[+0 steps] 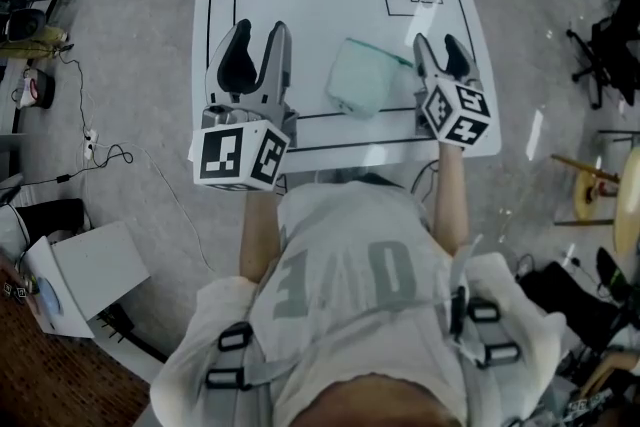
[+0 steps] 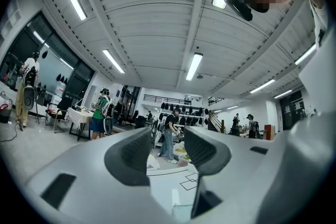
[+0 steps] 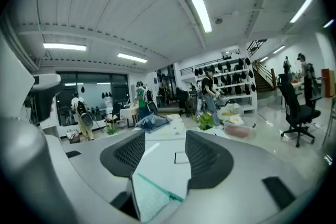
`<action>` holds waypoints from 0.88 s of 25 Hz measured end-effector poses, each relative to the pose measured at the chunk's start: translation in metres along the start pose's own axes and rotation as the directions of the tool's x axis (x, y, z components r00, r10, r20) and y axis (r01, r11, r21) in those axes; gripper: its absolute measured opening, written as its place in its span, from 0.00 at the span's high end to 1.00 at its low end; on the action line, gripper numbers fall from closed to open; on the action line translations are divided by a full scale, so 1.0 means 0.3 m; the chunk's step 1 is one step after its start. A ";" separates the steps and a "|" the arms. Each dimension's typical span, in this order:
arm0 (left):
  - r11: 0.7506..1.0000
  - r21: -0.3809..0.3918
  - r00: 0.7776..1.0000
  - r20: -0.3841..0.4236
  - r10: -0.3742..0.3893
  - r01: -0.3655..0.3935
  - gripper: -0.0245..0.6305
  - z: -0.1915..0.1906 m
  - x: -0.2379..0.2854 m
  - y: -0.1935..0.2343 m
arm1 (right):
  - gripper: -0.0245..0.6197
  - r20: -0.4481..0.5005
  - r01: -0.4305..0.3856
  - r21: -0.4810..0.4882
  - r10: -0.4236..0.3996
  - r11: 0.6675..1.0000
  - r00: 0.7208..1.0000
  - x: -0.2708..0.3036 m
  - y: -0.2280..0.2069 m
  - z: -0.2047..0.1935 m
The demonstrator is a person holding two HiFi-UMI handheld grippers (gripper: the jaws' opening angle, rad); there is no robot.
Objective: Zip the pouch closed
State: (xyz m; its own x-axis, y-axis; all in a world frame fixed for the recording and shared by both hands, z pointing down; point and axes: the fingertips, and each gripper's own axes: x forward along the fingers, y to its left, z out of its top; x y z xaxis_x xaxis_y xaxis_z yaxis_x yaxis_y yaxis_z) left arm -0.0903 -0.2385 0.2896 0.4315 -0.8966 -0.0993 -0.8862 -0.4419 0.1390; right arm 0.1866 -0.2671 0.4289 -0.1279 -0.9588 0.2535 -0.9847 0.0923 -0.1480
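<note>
Grey floor [image 1: 150, 145], ribbed ceiling [image 2: 157, 18], strip lights [image 2: 193, 66], possibly shelving [image 3: 231, 84].

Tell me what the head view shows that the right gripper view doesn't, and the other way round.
Only the head view: the left gripper with its jaws apart, the person's torso, and nearly all of the pale green pouch lying on the white table. Only the right gripper view: the room beyond, with people, ceiling lights, a shelf rack and an office chair. Both: the right gripper, jaws apart and gripping nothing, the table, and at least a corner of the pouch just below those jaws.
</note>
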 end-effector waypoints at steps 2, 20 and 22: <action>1.000 0.003 1.000 0.003 -0.005 0.005 0.69 0.007 0.005 -0.005 | 0.60 0.076 -0.018 -0.022 0.020 1.000 0.997 -0.022 0.044 0.100; 0.977 0.205 0.995 0.090 0.036 -0.054 0.74 0.089 -0.003 -0.037 | 0.94 0.321 -0.169 -0.226 0.238 0.959 0.917 -0.191 0.427 0.363; 0.976 0.212 0.996 0.083 0.040 -0.057 0.74 0.079 0.000 -0.031 | 0.95 0.300 -0.168 -0.237 0.236 0.957 0.924 -0.180 0.433 0.340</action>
State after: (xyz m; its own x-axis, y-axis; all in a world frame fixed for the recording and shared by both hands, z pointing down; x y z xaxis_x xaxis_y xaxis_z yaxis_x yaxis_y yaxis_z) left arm -0.0860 -0.2337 0.2650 0.3800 -0.9083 -0.1748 -0.9250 -0.3739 -0.0680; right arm 0.0777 -0.2308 0.2984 -0.3153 -0.9450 -0.0870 -0.9489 0.3127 0.0421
